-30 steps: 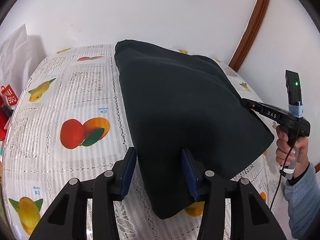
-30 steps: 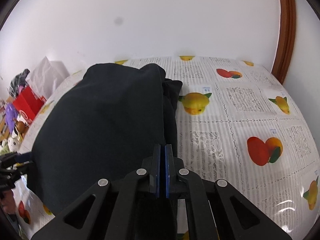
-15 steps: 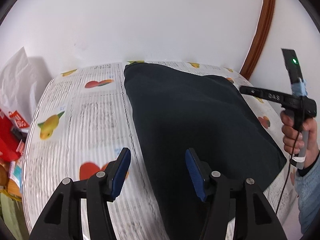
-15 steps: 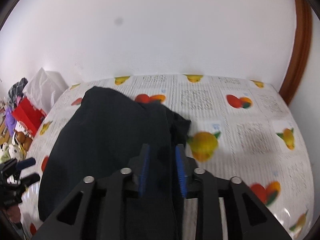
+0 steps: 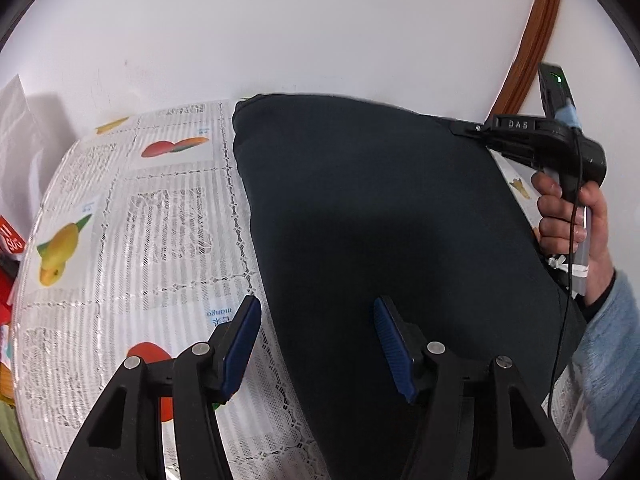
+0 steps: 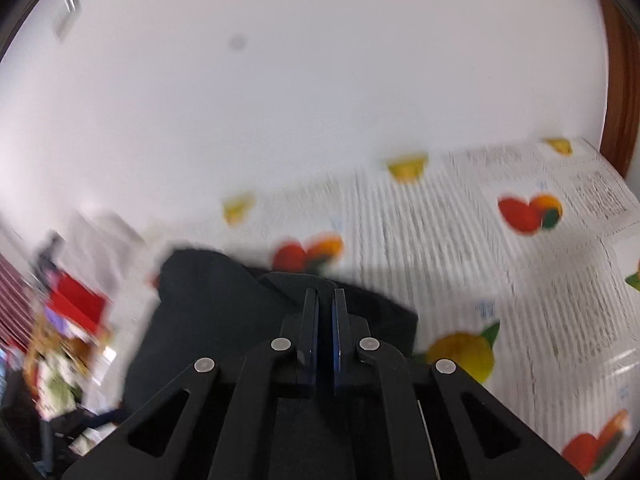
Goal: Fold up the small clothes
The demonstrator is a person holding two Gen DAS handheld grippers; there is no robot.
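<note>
A dark navy folded garment point(image 5: 380, 208) lies on the fruit-print tablecloth point(image 5: 160, 216). My left gripper point(image 5: 316, 340) is open and empty, its blue pads straddling the garment's near left edge from above. My right gripper point(image 5: 468, 130) shows in the left wrist view at the garment's far right corner, held in a hand. In the right wrist view my right gripper point(image 6: 325, 300) is nearly closed with a thin gap between the pads, above the garment point(image 6: 208, 312); nothing is visibly held. That view is blurred by motion.
The table stands against a white wall point(image 5: 320, 32). A wooden door frame point(image 5: 536, 40) rises at the right. A white bag point(image 5: 16, 120) and red packaging point(image 6: 76, 300) lie past the table's left edge.
The right gripper opened off the garment, then closed again to a thin gap and lifted toward the far corner. The left gripper opened wider and pulled back.
</note>
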